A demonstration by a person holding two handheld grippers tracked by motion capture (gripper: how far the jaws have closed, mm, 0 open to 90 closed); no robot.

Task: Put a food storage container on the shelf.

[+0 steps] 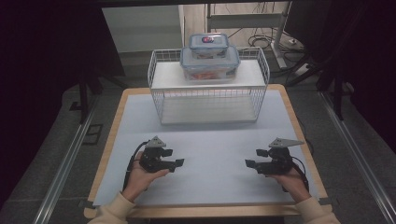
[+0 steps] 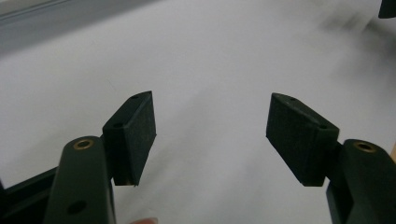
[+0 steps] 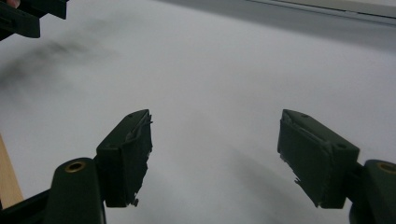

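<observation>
Both claws wide open and empty: left claw [image 1: 173,157], right claw [image 1: 254,157] low over the pale grey counter [image 1: 210,140]. Two stacked clear lidded plastic boxes [image 1: 209,58] far off on white wire rack [image 1: 159,100]. Risk: long reach nudging stack, small top box sliding off

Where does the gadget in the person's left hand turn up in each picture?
High view: left gripper at lower left, over the white sheet.
Left gripper view: its own fingers rise from the bottom, open.
Right gripper view: top left corner.
Shared landmark: the white sheet.
</observation>
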